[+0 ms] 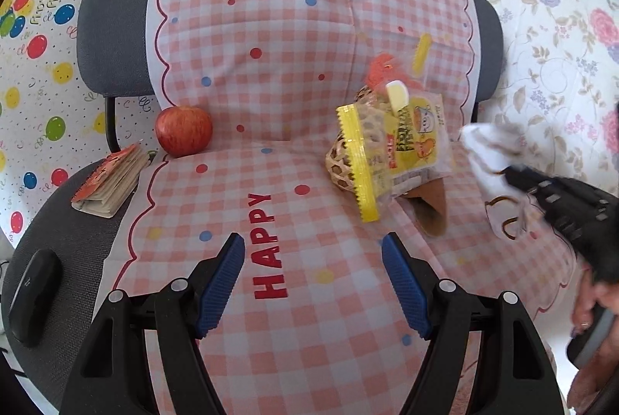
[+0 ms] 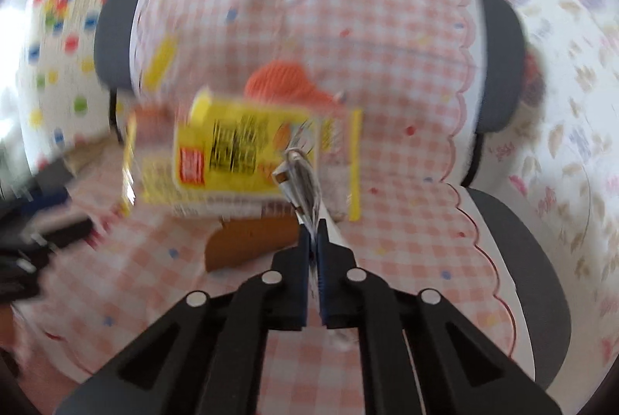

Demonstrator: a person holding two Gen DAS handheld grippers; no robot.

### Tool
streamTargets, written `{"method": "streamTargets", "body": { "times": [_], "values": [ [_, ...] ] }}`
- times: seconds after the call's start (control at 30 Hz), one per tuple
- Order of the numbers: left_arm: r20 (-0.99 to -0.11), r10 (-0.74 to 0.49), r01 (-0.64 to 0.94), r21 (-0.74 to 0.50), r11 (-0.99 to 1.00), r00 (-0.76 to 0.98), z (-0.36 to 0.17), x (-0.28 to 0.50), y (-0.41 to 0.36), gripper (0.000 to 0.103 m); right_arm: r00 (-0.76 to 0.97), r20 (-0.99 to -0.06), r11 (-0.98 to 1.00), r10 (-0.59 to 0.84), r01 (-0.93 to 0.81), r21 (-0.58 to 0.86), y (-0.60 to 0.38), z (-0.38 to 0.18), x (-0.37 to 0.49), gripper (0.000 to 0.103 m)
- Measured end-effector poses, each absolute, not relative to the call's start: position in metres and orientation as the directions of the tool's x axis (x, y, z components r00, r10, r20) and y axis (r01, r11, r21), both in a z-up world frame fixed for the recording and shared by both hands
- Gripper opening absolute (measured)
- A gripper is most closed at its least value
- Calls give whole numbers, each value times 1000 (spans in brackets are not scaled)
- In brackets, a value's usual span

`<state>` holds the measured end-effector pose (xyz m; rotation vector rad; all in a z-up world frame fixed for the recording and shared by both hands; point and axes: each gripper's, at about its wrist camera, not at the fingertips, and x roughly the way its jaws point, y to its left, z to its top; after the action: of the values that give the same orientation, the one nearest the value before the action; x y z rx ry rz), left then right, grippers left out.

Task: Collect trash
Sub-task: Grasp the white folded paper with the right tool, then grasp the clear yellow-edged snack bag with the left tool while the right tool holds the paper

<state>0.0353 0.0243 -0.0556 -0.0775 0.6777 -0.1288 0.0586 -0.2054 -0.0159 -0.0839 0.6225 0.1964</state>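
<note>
A woven basket (image 1: 342, 159) stands on the pink checked cloth (image 1: 271, 74) over a chair. A yellow snack wrapper (image 1: 390, 151) leans out of it, with orange trash (image 1: 381, 68) behind and a brown cardboard piece (image 1: 429, 200) beside it. My left gripper (image 1: 313, 252) is open and empty above the cloth, in front of the basket. My right gripper (image 2: 313, 240) is shut on a white crumpled wrapper (image 2: 303, 179), held to the right of the basket; it shows in the left wrist view (image 1: 491, 151). The right wrist view is blurred; the yellow wrapper (image 2: 236, 151) lies ahead.
A red apple (image 1: 183, 130) and a small notebook (image 1: 110, 180) lie left on the seat. A black case (image 1: 35, 295) sits at the seat's left edge. Balloon-print cloth (image 1: 38, 28) hangs behind on the left, and floral cloth (image 1: 561, 28) on the right.
</note>
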Motion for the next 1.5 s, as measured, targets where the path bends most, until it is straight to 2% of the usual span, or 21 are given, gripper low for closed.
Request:
{"method": "streamTargets", "body": {
  "times": [0.17, 0.27, 0.4, 0.5, 0.57, 0.63, 0.9, 0.97, 1.03, 1.1, 1.13, 1.17, 1.4, 1.5],
  "values": [
    [-621, -180, 127, -130, 983, 763, -51, 39, 15, 74, 798, -558, 974, 227, -190, 125, -227, 0, 26, 3],
    [-614, -197, 151, -127, 980, 764, -48, 50, 8, 74, 793, -558, 970, 245, -193, 151, -227, -2, 12, 3],
    [-615, -247, 180, -170, 969, 749, -46, 71, 5, 71, 789, -569, 973, 230, -186, 136, -223, -14, 6, 3],
    [-613, -277, 189, -205, 960, 740, -44, 91, 4, 63, 782, -574, 970, 241, -182, 158, -224, -22, 8, 3],
    [-613, -289, 199, -212, 957, 736, -44, 100, 3, 61, 782, -576, 971, 238, -179, 158, -225, -24, 9, 3],
    [-618, -291, 213, -199, 957, 730, -43, 111, -2, 52, 782, -575, 970, 243, -180, 165, -227, -25, 11, 3],
    [-619, -320, 276, -169, 946, 717, -39, 135, -15, 52, 782, -573, 968, 247, -173, 181, -235, -29, 13, 3],
    [-621, -316, 287, -151, 946, 717, -38, 133, -19, 45, 782, -572, 968, 247, -171, 183, -237, -29, 12, 3],
    [-623, -314, 296, -136, 945, 717, -37, 130, -22, 31, 783, -572, 968, 245, -169, 184, -237, -28, 11, 3],
    [-623, -325, 314, -132, 940, 712, -37, 126, -25, 22, 784, -571, 969, 243, -168, 182, -237, -27, 10, 3],
    [-622, -339, 330, -135, 934, 706, -36, 122, -27, 13, 785, -570, 969, 242, -167, 181, -236, -27, 9, 3],
    [-621, -348, 340, -137, 931, 703, -37, 120, -27, 10, 785, -570, 969, 241, -166, 181, -236, -27, 8, 3],
    [-553, -390, 386, -130, 913, 737, -27, 73, -32, 7, 828, -529, 980, 186, -119, 158, -243, -14, -10, 3],
    [-497, -431, 425, -133, 896, 753, -17, 35, -35, 7, 845, -510, 983, 163, -92, 161, -251, -6, -19, 3]
  ]
}}
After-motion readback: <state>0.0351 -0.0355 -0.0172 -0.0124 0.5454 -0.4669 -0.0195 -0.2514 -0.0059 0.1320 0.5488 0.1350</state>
